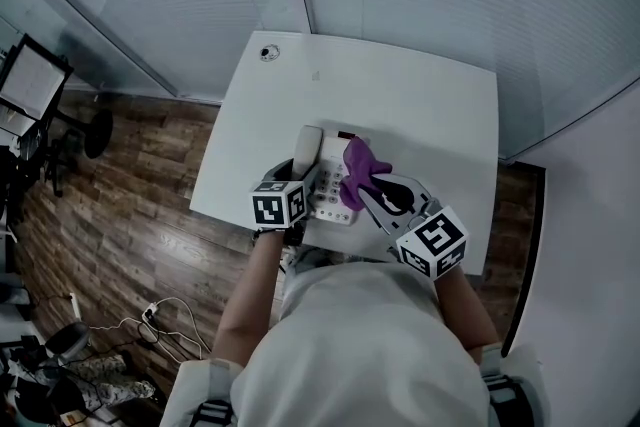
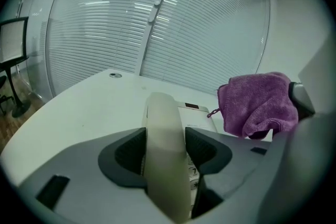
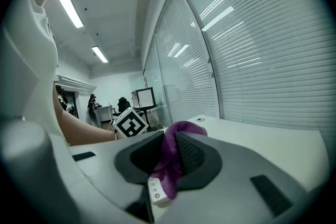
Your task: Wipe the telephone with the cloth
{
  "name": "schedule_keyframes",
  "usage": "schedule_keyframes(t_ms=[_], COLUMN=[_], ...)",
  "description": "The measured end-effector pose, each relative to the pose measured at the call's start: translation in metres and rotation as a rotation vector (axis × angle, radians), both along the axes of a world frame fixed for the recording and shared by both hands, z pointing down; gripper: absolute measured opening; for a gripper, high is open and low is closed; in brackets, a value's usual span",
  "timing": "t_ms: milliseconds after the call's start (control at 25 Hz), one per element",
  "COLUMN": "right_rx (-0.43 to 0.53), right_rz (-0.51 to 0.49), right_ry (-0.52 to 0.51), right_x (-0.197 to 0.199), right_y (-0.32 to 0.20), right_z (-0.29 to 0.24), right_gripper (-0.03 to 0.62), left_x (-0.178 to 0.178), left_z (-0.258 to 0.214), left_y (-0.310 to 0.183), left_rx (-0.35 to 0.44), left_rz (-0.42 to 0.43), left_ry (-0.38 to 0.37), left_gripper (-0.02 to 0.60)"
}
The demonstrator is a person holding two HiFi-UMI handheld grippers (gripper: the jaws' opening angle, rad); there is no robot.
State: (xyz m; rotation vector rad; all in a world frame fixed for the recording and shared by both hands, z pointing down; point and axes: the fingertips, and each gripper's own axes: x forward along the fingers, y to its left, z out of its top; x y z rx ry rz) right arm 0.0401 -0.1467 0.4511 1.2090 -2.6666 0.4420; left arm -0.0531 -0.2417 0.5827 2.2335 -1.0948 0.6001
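Left gripper view: left claw [image 2: 166,153] seemingly clamps the telephone handset [image 2: 163,113]; right claw [image 3: 166,153] pinches the cloth [image 3: 171,166].

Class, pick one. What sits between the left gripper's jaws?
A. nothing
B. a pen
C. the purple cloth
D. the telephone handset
D: the left gripper view shows the handset clamped between the pads of the left gripper, while the cloth is in the right gripper.

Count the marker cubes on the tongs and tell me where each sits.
2. One marker cube rides the left tongs, gripping the telephone handset; the other rides the right tongs, holding the purple cloth. None looks hidden.
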Motion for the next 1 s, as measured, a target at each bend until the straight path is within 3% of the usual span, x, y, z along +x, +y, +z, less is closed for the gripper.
schedule_keyframes(t_ms=[200, 480, 720, 1000], right_rx=[0.008, 0.022, 0.011, 0.014], right_rz=[-0.001, 0.01, 0.016, 0.045], right_ry=[0.004, -0.004, -0.033, -0.043], right_x=[-0.002, -0.01, -0.025, -0.049], right_y=[0.002, 0.004, 0.01, 0.028], right_z=[0.001, -0.003, -0.007, -0.016], right_gripper=[0.081, 0.081, 0.081, 0.081], left_x=[-0.002, -0.014, -0.031, -0.059], left_z=[-0.006, -0.032, -0.068, -0.092], left_y=[0.003, 0.012, 0.032, 0.072], left_rx=[-0.004, 0.031, 0.092, 0.13], left_rz=[-0.029, -0.07, -0.137, -0.161], left_ry=[0.074, 0.144, 0.225, 0.236], left_gripper=[0.288, 0.29, 0.188, 0.083])
